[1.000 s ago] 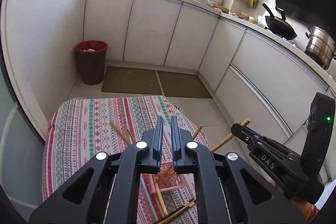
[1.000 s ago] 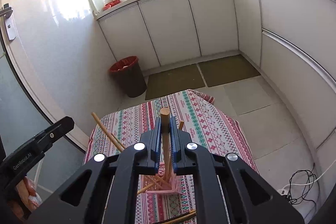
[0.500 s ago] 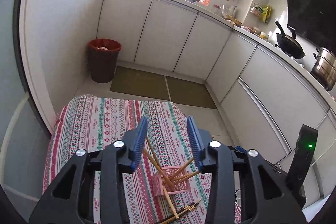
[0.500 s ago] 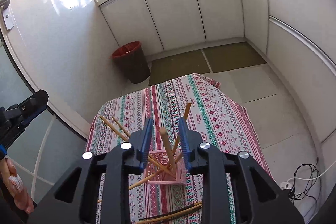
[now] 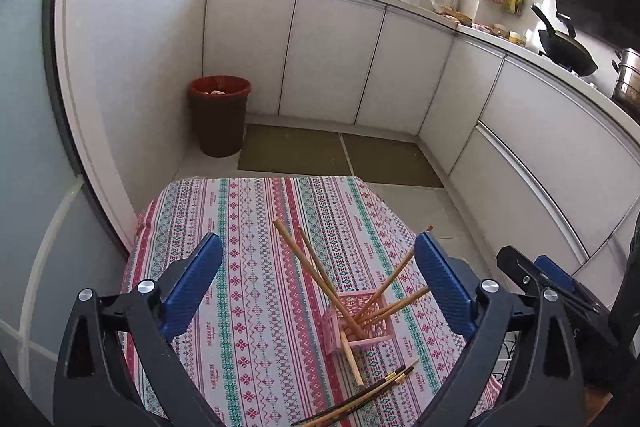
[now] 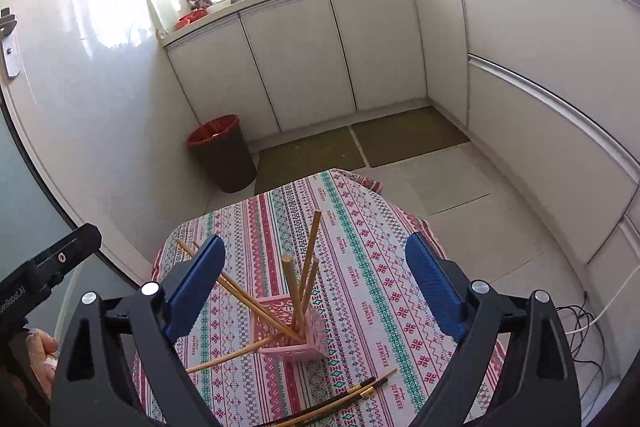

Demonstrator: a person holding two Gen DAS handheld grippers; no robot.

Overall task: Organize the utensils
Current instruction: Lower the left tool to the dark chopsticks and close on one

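Counted two hand-held tools: one left gripper [image 5: 318, 241], one right gripper [image 6: 316, 241].

Counted one pink basket [image 5: 372, 323] on one patterned tablecloth [image 5: 256, 227].

Counted six wooden chopsticks [image 5: 304, 259] standing or leaning in the basket: two slanting far left, three fanned toward the right, one poking out low at the front.

Counted at least three loose chopsticks [image 5: 372, 391] lying flat near the table's edge, some dark with gold bands; exact number not resolvable where they overlap.

Counted one red-lined bin [image 5: 220, 119], two floor mats [image 5: 292, 151], one wok [image 5: 566, 51], one steel pot [image 5: 628, 75].
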